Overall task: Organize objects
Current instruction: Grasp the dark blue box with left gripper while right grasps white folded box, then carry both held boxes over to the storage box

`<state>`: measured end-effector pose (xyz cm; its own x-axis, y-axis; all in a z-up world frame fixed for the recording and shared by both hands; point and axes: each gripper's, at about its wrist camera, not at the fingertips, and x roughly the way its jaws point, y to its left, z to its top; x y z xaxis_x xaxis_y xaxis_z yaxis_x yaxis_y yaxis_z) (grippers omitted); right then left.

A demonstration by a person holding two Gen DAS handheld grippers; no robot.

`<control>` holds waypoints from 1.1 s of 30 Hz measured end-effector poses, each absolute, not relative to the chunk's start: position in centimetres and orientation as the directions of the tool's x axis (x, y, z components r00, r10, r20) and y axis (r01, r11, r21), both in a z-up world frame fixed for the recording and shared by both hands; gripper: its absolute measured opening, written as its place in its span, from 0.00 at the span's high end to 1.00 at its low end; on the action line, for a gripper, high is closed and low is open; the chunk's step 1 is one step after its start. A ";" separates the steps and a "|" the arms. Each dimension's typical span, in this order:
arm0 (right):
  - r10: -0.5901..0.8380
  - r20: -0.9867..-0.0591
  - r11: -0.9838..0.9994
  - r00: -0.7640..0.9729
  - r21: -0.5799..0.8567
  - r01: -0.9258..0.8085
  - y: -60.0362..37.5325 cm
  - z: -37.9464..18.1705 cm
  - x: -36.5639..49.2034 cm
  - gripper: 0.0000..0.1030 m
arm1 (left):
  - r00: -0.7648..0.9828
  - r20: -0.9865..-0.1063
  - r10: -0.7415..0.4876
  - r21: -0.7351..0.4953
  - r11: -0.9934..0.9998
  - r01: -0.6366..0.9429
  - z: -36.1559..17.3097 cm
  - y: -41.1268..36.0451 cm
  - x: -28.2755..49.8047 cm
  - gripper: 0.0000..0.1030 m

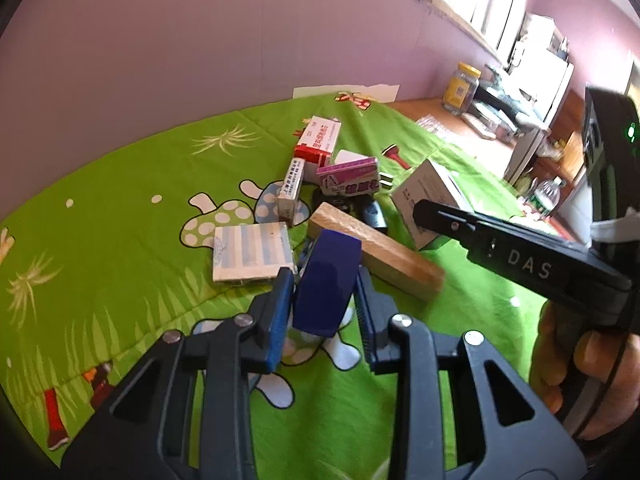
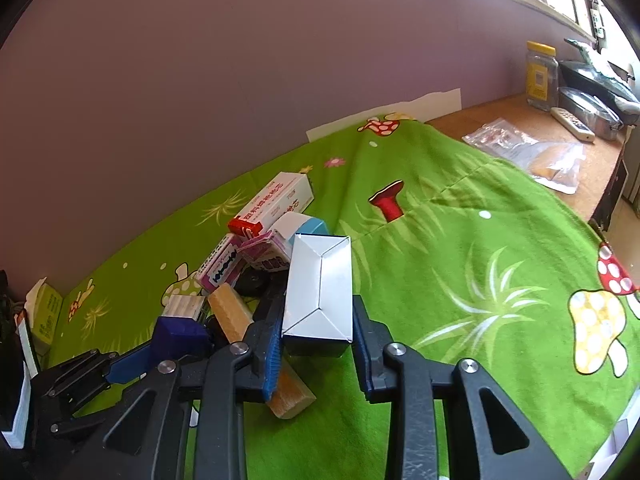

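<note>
My left gripper [image 1: 324, 312] is shut on a dark blue block [image 1: 326, 280] standing on the green mushroom cloth [image 1: 120, 208]. The pads press on both of its sides. My right gripper [image 2: 316, 320] is shut on a white box [image 2: 320, 292], held by its long sides just above the cloth. In the left wrist view that box [image 1: 424, 188] sits at the right, behind a black finger [image 1: 448, 216]. A wooden block [image 1: 376, 252] lies between the two. Behind it are a striped box [image 1: 252, 252], a narrow white box [image 1: 292, 192], a pink box [image 1: 348, 176] and a red-and-white box [image 1: 320, 140].
A purple wall runs close behind the cloth. On the bare wooden tabletop to the right are a yellow-lidded jar [image 2: 542, 76], plastic bags [image 2: 520, 148] and a remote [image 2: 572, 124]. A tissue pack [image 2: 48, 312] lies at the far left. A person's hand [image 1: 580, 360] grips the right tool.
</note>
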<state>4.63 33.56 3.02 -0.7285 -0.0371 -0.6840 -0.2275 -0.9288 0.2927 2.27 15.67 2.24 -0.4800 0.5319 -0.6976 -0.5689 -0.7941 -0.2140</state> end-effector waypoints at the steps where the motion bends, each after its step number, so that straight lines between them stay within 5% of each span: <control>1: -0.032 -0.682 -0.929 -0.731 0.290 -0.230 33.6 3.2 4.9 0.70 | -0.477 -0.691 0.542 -0.228 -0.791 -0.568 2.3 15.6 2.4 0.66; 10: 0.013 -0.659 -0.936 -0.752 0.258 -0.242 34.2 4.7 7.1 0.70 | -0.439 -0.639 0.632 -0.356 -0.748 -0.560 3.3 14.6 3.0 0.66; 33: 0.179 -0.635 -0.900 -0.751 0.203 -0.386 41.6 6.1 17.6 0.70 | -0.346 -0.605 0.717 -0.349 -0.630 -0.694 5.0 22.6 10.0 0.66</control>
<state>17.58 41.57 6.07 -0.7515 0.1792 -0.6350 -0.3864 -0.8996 0.2034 9.98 22.56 5.00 -0.3461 0.7168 -0.6053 -0.6940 -0.6297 -0.3490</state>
